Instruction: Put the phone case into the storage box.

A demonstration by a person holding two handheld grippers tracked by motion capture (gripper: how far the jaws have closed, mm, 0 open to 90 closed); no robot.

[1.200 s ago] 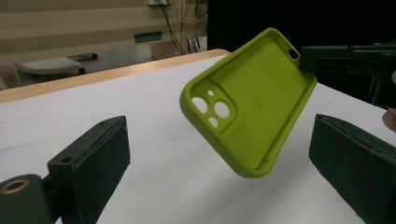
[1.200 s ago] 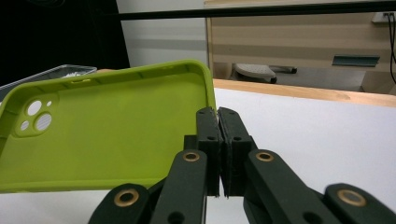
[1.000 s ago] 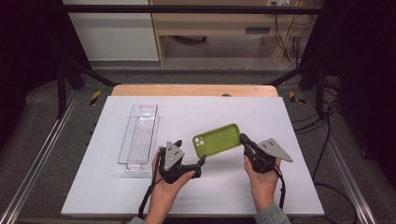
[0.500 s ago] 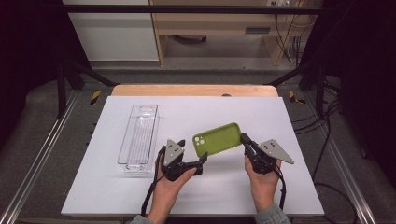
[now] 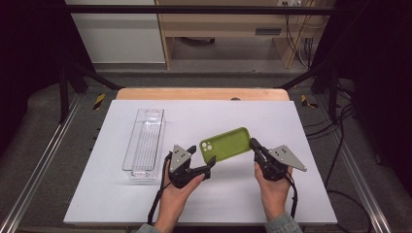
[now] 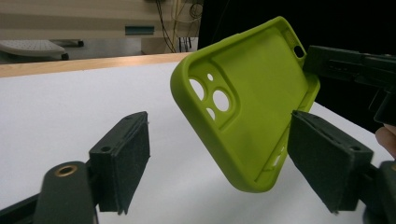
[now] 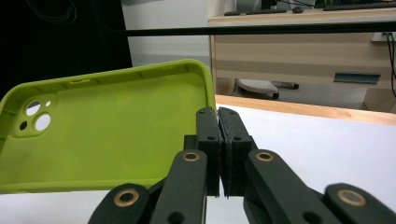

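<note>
Two grippers meet over the wide white tabletop point(image 5: 121, 204), which carries just one loose item: a long clear plastic organiser tray point(image 5: 144, 141), lying empty towards the left and well apart from the work in hand. The thing being worked on is a lime-green soft phone case point(image 5: 227, 143), lifted off the table and tilted, its hollow inner side and camera cut-outs turned towards the person.

The right gripper point(image 5: 253, 144) has its black jaws pinched tight on the case's right-hand rim — in the right gripper view the pads point(image 7: 208, 135) sit pressed together with only the thin wall of the case between them, so this hand alone carries it. The left gripper point(image 5: 203, 156) comes in at the camera end with its jaws apart; they have just been closing, and the left gripper view shows the lower corner of the case point(image 6: 243, 116) lying between the two pads, near the right pad point(image 6: 327, 158) but, as far as I can tell, not yet pressed by either.

So the lift is done and a second grip is half made. What looks left, by my reading, is to finish that clamp and then move the case on — perhaps to the tray, though nothing here settles that.
</note>
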